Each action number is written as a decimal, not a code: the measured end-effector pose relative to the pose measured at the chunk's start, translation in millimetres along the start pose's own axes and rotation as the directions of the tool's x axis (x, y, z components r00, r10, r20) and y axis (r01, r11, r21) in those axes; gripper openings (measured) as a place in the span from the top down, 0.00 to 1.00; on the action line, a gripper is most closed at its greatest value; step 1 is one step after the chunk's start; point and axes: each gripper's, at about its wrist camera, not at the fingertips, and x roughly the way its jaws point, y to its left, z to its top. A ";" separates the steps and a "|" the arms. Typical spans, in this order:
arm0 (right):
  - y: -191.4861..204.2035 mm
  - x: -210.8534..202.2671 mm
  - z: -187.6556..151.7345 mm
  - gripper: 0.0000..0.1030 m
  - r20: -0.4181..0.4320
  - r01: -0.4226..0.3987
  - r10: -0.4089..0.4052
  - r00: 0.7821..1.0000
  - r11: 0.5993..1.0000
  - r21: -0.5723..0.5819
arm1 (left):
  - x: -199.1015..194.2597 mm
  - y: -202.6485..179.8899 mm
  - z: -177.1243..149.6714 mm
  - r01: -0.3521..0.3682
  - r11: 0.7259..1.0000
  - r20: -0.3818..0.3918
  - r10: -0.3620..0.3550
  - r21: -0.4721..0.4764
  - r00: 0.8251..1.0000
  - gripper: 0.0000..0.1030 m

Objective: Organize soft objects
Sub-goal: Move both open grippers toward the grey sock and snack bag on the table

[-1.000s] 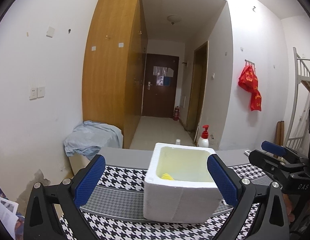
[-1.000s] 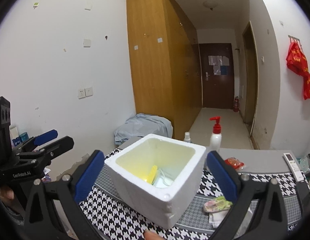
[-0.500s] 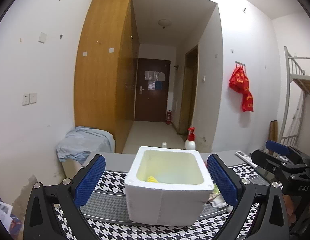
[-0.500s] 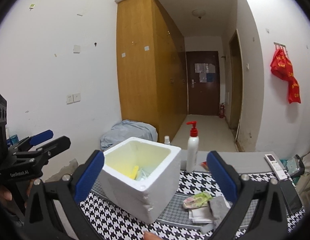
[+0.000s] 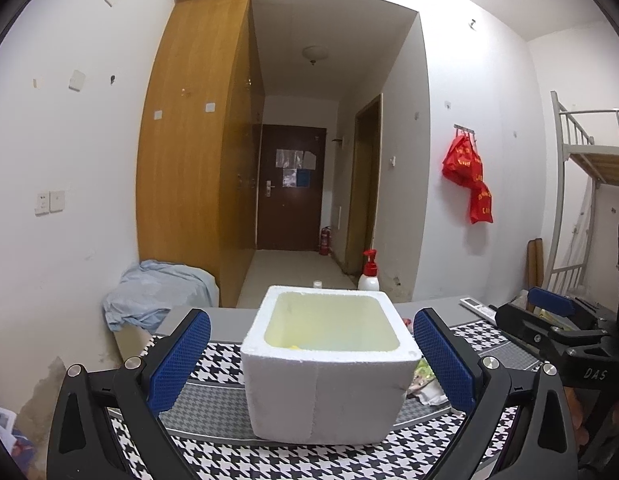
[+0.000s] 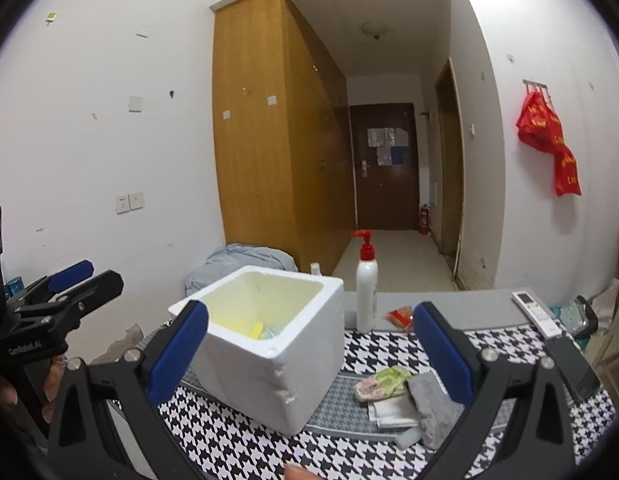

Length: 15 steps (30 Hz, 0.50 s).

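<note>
Nearest the lenses, both tools are idle. The left gripper (image 5: 311,356) has its jaws spread wide with nothing between the blue, dimpled pads (image 5: 177,362); the right gripper (image 6: 309,354) is likewise spread and empty. Each hovers above the table, apparently positioned to survey it before a pick.

Beneath them lies a houndstooth mat (image 6: 237,440) in black and white with a finer grey-checked band, a flat woven-looking surface covering the grey table (image 5: 433,306).

On the mat stands the foam box (image 6: 269,364), white expanded polystyrene, square with rounded corners, thick walls and a dented near corner. Its inside is tinted pale yellow. A few items already lie at the bottom, one yellow (image 6: 256,328); the others are too small to identify. It is judged to be the collecting bin, set centrally so that either tool can reach it.

Just right of the box, still on the mat, is the remaining pile: a green-and-pink floral packet (image 6: 379,382), a limp grey cloth (image 6: 431,408) and folded white material (image 6: 389,410) under them. These soft pieces sit directly below the right tool, so it is the likelier one to take them.

Behind the box stands a white pump bottle (image 6: 366,288) with a red head, rigid plastic. Near it lies a red wrapper (image 6: 401,315); farther right, a remote control (image 6: 537,312).
</note>
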 end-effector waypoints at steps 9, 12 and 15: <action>-12.9 -5.8 -24.6 0.00 -0.014 0.026 -0.026 1.000 0.999 0.019 | 10.9 -7.4 -16.8 0.069 0.997 -0.022 -0.070 -0.023 0.997 0.01; -16.9 -11.1 -30.4 0.00 -0.011 0.039 -0.039 0.999 0.999 0.011 | 14.0 -17.5 -20.6 0.070 0.998 -0.030 -0.070 0.003 0.997 0.01; -22.6 -16.3 -36.8 0.00 -0.003 0.068 -0.068 0.998 0.998 0.000 | 14.9 -27.6 -25.2 0.066 0.998 -0.026 -0.066 0.009 0.997 0.01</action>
